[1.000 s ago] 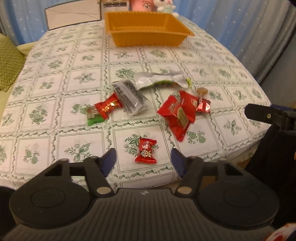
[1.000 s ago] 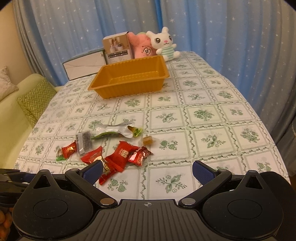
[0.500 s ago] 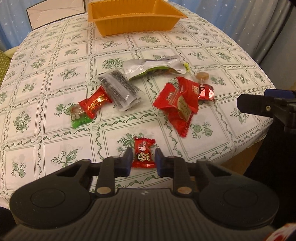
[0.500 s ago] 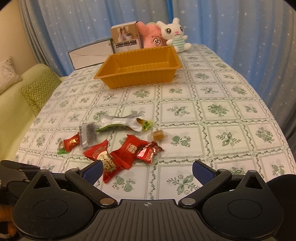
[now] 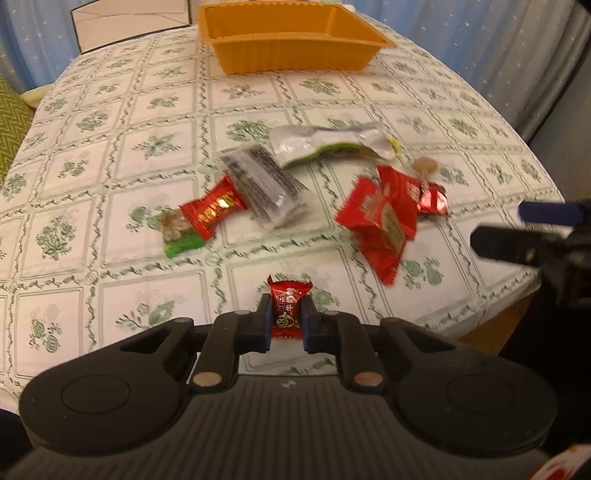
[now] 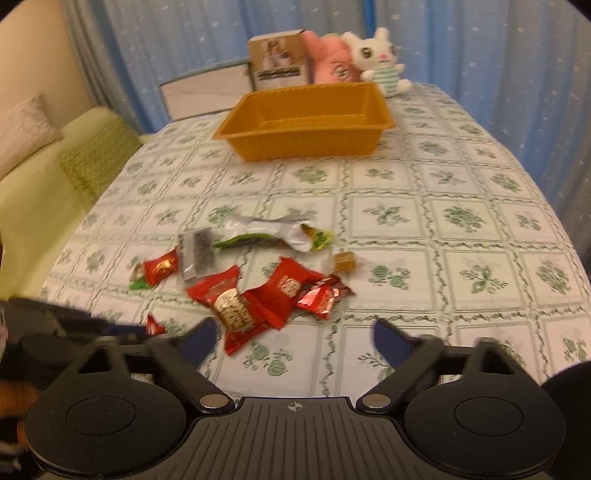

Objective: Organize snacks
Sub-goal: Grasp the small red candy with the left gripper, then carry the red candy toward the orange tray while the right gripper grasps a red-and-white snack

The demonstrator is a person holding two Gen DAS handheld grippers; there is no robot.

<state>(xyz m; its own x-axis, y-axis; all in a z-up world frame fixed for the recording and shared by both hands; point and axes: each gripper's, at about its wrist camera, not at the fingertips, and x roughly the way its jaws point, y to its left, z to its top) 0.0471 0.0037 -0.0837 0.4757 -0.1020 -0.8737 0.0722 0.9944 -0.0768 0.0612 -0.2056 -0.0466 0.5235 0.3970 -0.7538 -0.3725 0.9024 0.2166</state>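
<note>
My left gripper (image 5: 287, 314) is shut on a small red candy (image 5: 289, 306) just above the near table edge; the candy also shows in the right wrist view (image 6: 154, 327). Several snacks lie mid-table: a red-and-green candy (image 5: 201, 216), a grey packet (image 5: 264, 184), a silver-green packet (image 5: 328, 146), red wrappers (image 5: 384, 218) and a small brown sweet (image 5: 424, 164). An empty orange tray (image 5: 291, 61) stands at the far side. My right gripper (image 6: 293, 338) is open and empty, near the red wrappers (image 6: 258, 299), in front of the tray (image 6: 306, 142).
A white box (image 5: 129, 20) sits behind the tray at the left. A photo box (image 6: 277, 64) and plush toys (image 6: 376, 61) stand at the table's far end. A green sofa with cushions (image 6: 74, 162) lies to the left. Blue curtains hang behind.
My left gripper closed on the small red candy and lifted it slightly. My right gripper moved forward toward the pile of red wrappers, staying open.
</note>
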